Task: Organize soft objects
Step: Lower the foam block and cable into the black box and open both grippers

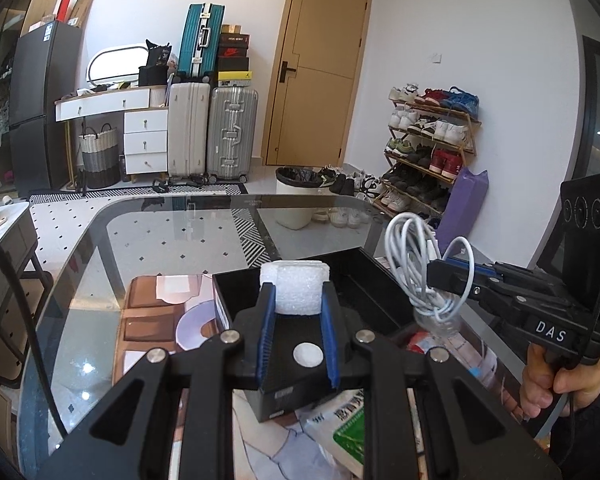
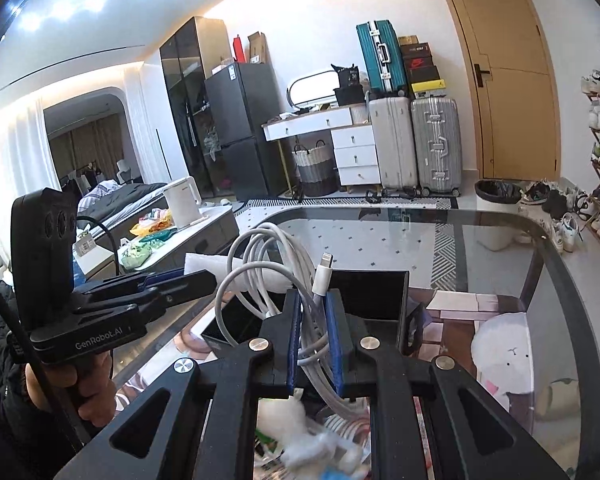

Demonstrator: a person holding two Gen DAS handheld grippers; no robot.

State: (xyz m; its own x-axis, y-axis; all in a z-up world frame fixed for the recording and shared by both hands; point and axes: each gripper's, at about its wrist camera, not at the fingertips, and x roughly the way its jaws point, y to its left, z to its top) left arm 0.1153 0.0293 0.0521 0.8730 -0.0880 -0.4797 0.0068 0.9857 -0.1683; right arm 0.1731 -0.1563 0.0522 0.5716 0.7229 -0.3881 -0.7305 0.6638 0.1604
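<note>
Two claws were loaded at this moment. The left claw (image 1: pixel 298 300) was closed partway on a white foam block (image 1: pixel 296 286), its blue pads pressed against the block's two sides, with most of the block standing proud of the fingertips. The right claw (image 2: pixel 314 320) was pinched nearly shut on a coiled white charging cable (image 2: pixel 268 264); the loops fanned up and to the left ahead of its fingertips, and the plug end stood upright between the pads.

Directly ahead of and below the left claw lay an open black box (image 1: pixel 364 280) on the glass bench (image 1: pixel 148 240). The foam block hung over the box's near-left part, above its floor and not touching it as far as could be judged. From the left claw, the cable bundle sat off to the right, just past the box's right wall; from the right claw, the box lay ahead and slightly left, beneath the coil.

The box's long axis ran away from both claws, so either load looked likely to drop in with a short downward move. The left claw appeared the nearer, already over the opening. The cable's loose loops seemed the harder load: they could snag on the box wall or spill over it on release. A white plush toy (image 2: pixel 500 356) rested under the glass off to the right claw's right.
</note>
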